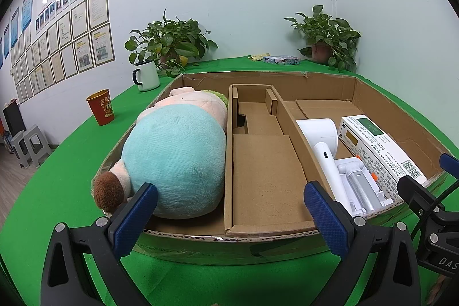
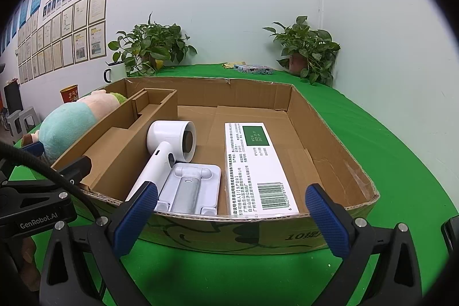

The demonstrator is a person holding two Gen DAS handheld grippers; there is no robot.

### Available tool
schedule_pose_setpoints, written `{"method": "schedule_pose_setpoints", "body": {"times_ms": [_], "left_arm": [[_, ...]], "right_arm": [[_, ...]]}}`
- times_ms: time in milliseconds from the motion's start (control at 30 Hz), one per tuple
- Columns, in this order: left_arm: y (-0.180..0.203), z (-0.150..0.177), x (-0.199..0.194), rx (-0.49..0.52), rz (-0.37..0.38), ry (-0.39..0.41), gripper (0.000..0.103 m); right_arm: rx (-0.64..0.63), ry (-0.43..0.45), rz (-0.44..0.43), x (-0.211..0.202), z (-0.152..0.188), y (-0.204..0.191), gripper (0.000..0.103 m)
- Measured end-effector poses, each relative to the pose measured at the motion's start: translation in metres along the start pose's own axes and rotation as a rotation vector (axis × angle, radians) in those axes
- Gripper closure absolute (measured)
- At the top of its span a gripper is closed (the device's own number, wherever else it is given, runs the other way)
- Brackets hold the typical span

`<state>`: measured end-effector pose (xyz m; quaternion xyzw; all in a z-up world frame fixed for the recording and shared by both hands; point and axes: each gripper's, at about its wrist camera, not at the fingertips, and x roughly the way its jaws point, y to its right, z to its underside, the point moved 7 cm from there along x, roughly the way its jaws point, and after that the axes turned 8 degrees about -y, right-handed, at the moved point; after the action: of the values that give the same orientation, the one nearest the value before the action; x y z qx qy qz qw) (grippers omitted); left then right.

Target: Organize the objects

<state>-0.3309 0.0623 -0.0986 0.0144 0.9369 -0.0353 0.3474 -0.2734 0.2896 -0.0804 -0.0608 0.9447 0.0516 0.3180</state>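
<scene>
The cardboard box [image 1: 200,237] stands on the green desk [image 1: 57,191] and has three compartments. Going from the left: the plush toy [image 1: 178,159] fills the left compartment, the middle compartment [image 1: 264,171] holds only cardboard inserts, and the right one holds the white hair dryer [image 2: 169,145], the white folding stand [image 2: 192,185] just beside its handle, and the white medicine box [image 2: 255,165] lying flat to the right of the stand.

By my judgement most of the sorting is done, and the step in hand is either to fetch one more thing from the desk or to straighten what lies in the box. To do it well, I would choose one target first — the red paper cup [image 1: 100,109] or the white mug [image 1: 147,75] at the left, or the small patterned box [image 1: 281,59] far behind. The free middle compartment looks like the natural place for it. The hand should lift clearly over the box wall and not push it, because the box is light and may slide on the cloth.

The left tongs [image 1: 229,214] are released, the blue pads wide apart, hovering low at the near wall of the box, facing the middle compartment and grasping nothing. The right tongs [image 2: 232,214] are also released and empty — they hover at the near wall in front of the right compartment, level and pointing forward.
</scene>
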Motion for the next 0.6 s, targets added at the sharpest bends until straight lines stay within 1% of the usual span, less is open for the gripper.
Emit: {"method": "schedule_pose_setpoints", "body": {"times_ms": [600], "left_arm": [[-0.0003, -0.0017, -0.0004, -0.001, 0.004, -0.003, 0.0]], "right_arm": [[-0.001, 0.0, 0.003, -0.001, -0.0002, 0.0005, 0.001]]}}
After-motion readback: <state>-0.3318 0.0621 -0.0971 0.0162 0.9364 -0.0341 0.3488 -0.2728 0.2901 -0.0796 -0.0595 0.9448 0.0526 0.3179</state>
